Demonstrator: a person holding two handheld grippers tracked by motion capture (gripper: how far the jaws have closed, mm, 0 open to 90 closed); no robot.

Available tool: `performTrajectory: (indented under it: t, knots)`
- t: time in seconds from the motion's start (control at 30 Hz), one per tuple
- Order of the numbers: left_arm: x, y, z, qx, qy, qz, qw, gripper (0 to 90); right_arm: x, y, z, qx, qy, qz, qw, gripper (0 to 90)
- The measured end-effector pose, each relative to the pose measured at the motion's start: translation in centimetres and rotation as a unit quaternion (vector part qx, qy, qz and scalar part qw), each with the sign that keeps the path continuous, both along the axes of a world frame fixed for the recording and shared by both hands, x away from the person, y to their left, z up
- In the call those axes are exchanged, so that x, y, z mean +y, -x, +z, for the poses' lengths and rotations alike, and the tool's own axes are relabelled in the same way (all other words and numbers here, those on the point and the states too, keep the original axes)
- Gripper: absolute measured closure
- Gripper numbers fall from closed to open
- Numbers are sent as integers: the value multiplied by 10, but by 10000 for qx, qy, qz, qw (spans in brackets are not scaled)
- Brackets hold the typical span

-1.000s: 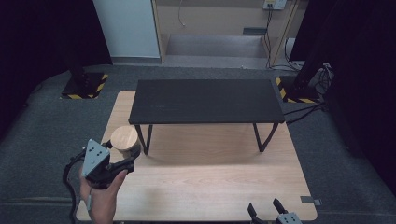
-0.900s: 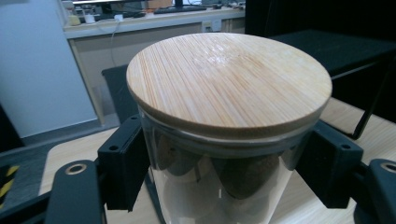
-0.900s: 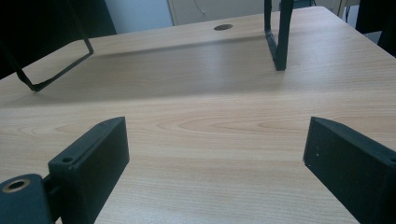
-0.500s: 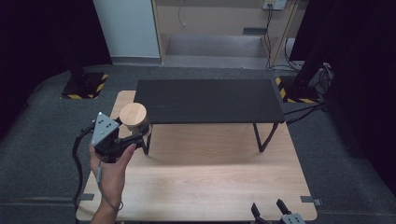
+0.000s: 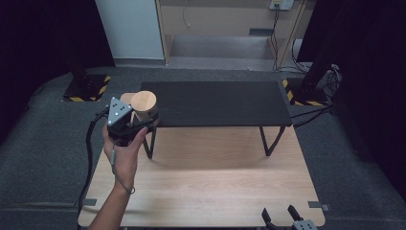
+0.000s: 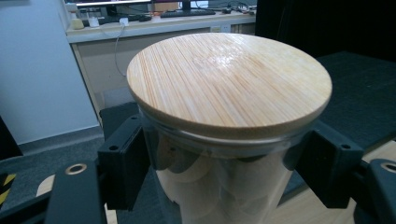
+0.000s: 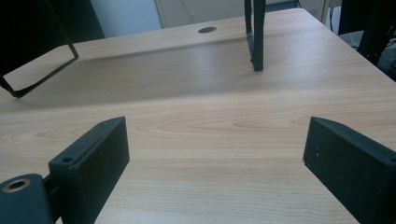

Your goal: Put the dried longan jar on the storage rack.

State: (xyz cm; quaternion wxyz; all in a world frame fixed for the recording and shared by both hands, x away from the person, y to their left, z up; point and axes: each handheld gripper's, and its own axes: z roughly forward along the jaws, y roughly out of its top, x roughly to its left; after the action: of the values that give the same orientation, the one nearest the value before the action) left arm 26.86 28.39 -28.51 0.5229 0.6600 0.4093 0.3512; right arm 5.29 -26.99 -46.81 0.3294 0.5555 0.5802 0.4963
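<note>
Bamboo tops the jar point(image 6: 224, 140) we hold in our left gripper point(image 5: 136, 120), whose jaws are clamped on the glass just under the lid point(image 6: 229, 81). We read no label or writing on it. The left gripper view shows pale rounded pieces inside the glass; from the high view we see the jar raised over the left end of the black shelf point(image 5: 215, 103). Our right gripper point(image 7: 217, 158) hangs spread wide above the wooden table point(image 7: 210, 107), gripping nothing.
</note>
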Motion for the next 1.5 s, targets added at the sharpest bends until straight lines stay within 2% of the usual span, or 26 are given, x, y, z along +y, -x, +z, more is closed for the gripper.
performTrajectory:
  t: [0.3, 0.5, 0.87, 1.27, 1.4, 1.43, 1.47, 1.5]
  knots:
    - [-4, -30, -1, 83, 22, 89, 9999, 244, -3, 0, -1, -2, -16, -86, 10000, 73]
    - [-6, -40, -3, 156, -20, 143, 9998, 244, -4, 1, -1, 5, -28, -130, 9999, 74]
    - [-6, -54, -3, 348, 20, 139, 9993, 244, -6, -1, -1, 16, -17, -159, 9999, 75]
    - [-7, -58, -4, 346, 26, 112, 9993, 243, -7, -3, -3, 32, -17, -163, 9999, 75]
    - [-12, -53, -7, 145, 4, 267, 9995, 103, -7, -4, -3, 54, -25, -141, 9999, 74]
    - [-14, -51, -7, 106, -2, 333, 9994, 103, -7, -4, -3, 54, -25, -141, 9999, 74]
    - [-14, -51, -7, 99, 0, 345, 9994, 58, -6, -4, -3, 53, -27, -131, 9999, 74]
    - [-14, -51, -7, 124, 11, 346, 9993, 58, -6, -4, -3, 53, -27, -131, 9999, 74]
